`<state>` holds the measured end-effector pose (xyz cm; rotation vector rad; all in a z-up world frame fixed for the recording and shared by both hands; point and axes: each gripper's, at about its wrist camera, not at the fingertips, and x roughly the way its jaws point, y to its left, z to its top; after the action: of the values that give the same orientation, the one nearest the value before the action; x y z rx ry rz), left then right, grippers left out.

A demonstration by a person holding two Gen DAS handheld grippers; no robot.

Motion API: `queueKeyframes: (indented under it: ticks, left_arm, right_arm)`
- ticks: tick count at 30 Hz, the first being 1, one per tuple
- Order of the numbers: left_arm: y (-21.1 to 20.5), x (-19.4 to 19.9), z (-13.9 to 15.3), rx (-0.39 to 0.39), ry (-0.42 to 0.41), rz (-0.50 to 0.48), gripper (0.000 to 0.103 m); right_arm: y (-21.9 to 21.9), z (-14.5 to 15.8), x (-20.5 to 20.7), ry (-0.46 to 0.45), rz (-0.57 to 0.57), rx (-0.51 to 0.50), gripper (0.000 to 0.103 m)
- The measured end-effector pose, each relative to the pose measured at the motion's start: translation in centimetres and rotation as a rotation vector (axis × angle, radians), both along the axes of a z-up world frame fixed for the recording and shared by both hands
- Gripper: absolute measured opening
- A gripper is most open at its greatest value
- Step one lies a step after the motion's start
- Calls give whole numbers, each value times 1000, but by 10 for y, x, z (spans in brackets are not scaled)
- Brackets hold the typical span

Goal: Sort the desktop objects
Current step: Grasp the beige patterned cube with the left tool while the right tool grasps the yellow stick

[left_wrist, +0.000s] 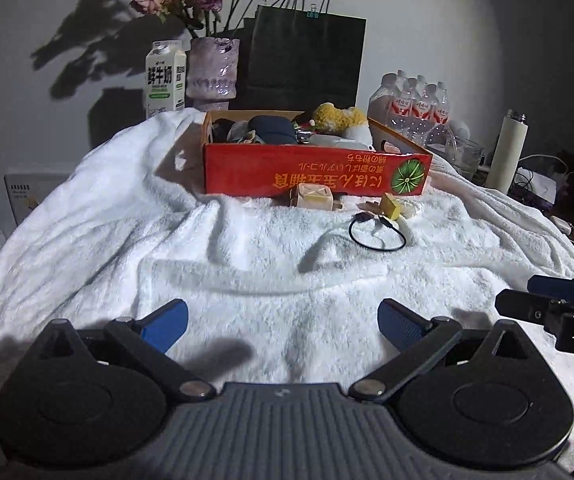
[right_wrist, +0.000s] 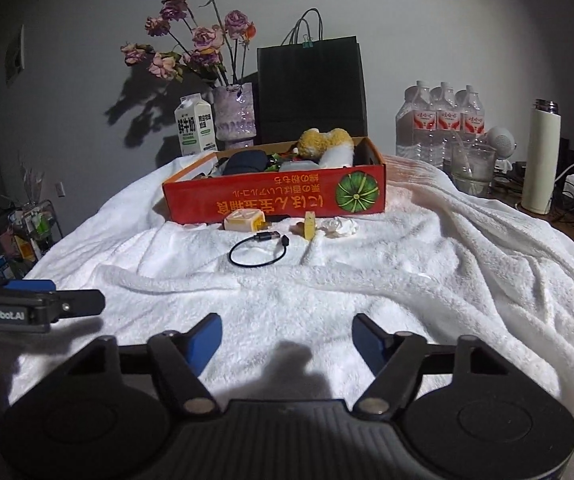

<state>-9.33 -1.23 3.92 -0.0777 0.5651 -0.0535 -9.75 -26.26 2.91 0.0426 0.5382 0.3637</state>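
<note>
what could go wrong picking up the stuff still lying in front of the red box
1. The black cable lies in a loose loop on the fluffy white towel; open jaws closing on it could pinch towel pile too, or catch only one strand.
2. The cream block and small yellow piece sit close against the red box, leaving little room for a finger behind them.
3. The crumpled white paper blends with the towel and is easily missed.

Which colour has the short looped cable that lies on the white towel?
Black. The short looped cable shows best in the right wrist view, clear against the white towel.
</note>
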Motion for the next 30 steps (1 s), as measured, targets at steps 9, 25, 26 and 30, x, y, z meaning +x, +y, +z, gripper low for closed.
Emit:
queueKeyframes:
  ticks: [9, 25, 26, 30]
  left_arm:
    - [-12, 90, 1, 5, -29, -68, 95]
    - [-33, 212, -29, 10, 73, -68, 82]
    - [-34, 216, -32, 13, 82, -70, 81]
    - [-31, 222, -36, -39, 80, -91, 61]
  right_arm:
    - [12, 6, 76, -29, 8, -20, 49]
    - [44, -19, 192, 65, 36, -43, 33]
    - [47, -21, 195, 70, 34, -47, 32]
    - [53, -25, 203, 68, 14, -50, 14]
